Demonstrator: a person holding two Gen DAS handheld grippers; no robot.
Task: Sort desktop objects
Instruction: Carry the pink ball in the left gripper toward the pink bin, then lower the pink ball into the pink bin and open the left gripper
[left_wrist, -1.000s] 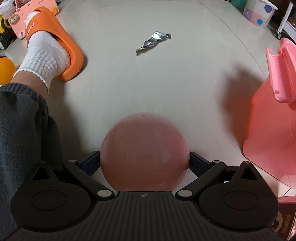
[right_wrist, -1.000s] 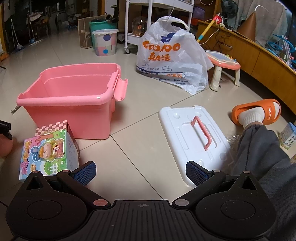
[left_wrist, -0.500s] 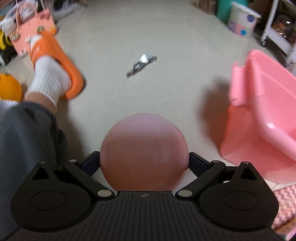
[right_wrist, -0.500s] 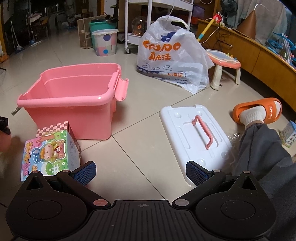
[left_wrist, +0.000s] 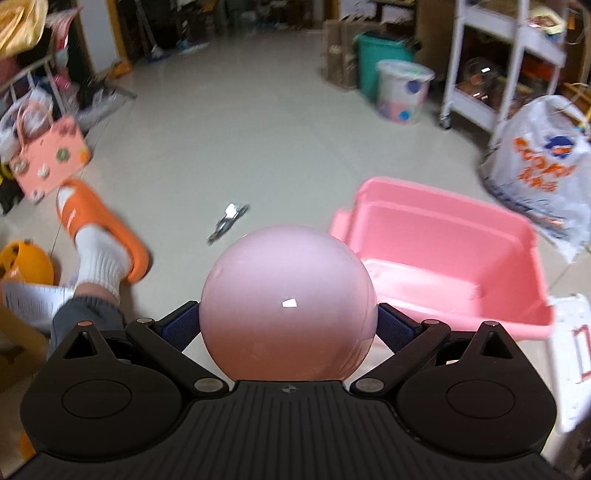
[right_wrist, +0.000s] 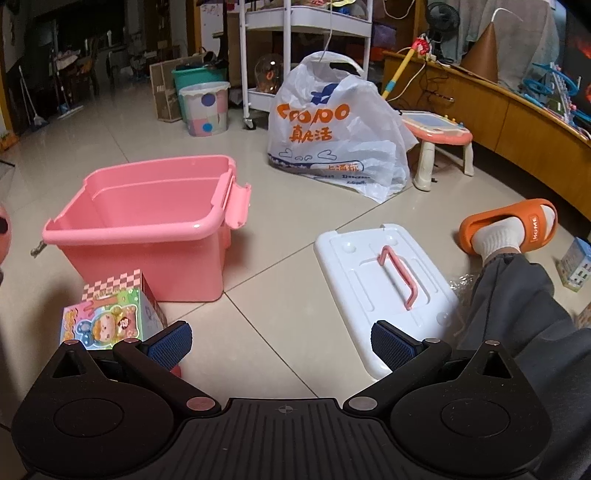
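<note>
My left gripper (left_wrist: 289, 326) is shut on a pink ball (left_wrist: 288, 295) and holds it in the air, left of and near the open pink bin (left_wrist: 443, 236). The bin also shows in the right wrist view (right_wrist: 147, 229), with its white lid (right_wrist: 384, 280) lying on the floor to the right. My right gripper (right_wrist: 280, 341) is open and empty above the floor tiles. A colourful toy box (right_wrist: 107, 317) stands on the floor in front of the bin, just beyond the right gripper's left finger. A crumpled silver wrapper (left_wrist: 227, 221) lies on the floor left of the bin.
The person's feet in orange slippers (left_wrist: 99, 229) (right_wrist: 513, 225) rest on the floor at both sides. A white shopping bag (right_wrist: 332, 125), a spotted bucket (right_wrist: 205, 107), a white trolley (right_wrist: 306, 44) and a small pink table (right_wrist: 439, 136) stand behind the bin.
My left gripper has lifted and tilted up with the ball, swinging right so the bin's inside comes into view. The right gripper has barely moved.
</note>
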